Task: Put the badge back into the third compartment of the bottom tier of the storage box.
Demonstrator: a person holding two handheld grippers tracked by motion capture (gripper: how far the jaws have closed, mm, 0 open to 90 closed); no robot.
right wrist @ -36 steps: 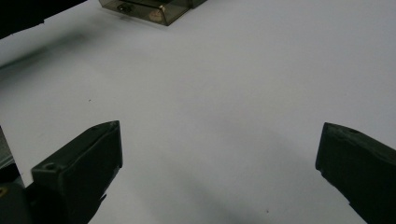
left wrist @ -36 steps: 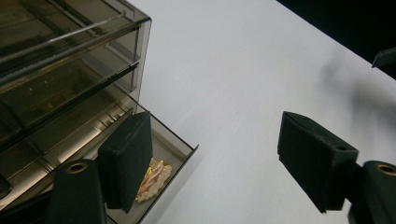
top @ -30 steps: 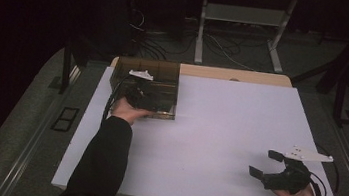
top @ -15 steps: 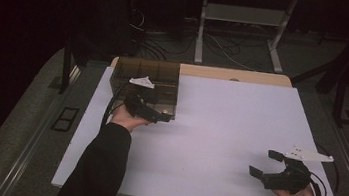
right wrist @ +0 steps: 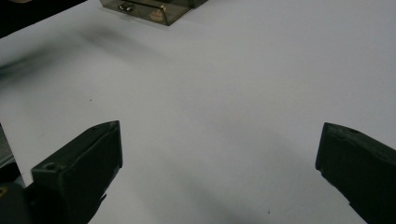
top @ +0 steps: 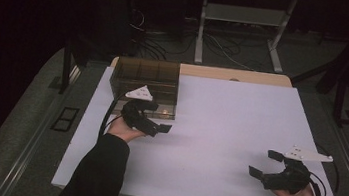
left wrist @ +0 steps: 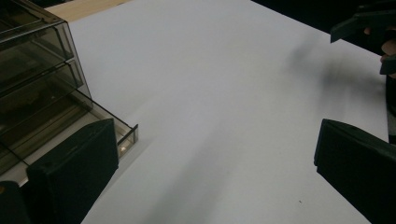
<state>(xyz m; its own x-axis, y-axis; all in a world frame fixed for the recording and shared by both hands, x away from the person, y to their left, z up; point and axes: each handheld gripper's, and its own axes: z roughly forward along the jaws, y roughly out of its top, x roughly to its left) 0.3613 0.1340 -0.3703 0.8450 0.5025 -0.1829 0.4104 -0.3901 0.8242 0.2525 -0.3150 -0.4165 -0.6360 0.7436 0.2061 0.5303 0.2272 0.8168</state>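
A smoky clear drawer cabinet stands at the table's far left, its bottom drawer pulled out a little. My left gripper hovers just in front of that drawer. Its jaws have just been opening and now stand wide apart with nothing between them. In the left gripper view the cabinet and the drawer's front corner lie left of the left gripper. My right gripper rests near the front right of the table, open and empty. The right gripper looks across bare table toward the drawer.
The white tabletop stretches between the two hands. A wooden strip runs along its far edge. Beyond it are cables and a metal stand on the dark floor. The other hand's gripper is at the top right of the left gripper view.
My left gripper has drawn back from the cabinet's front toward the near side, and its jaws have spread wider. The right gripper has stayed where it was.
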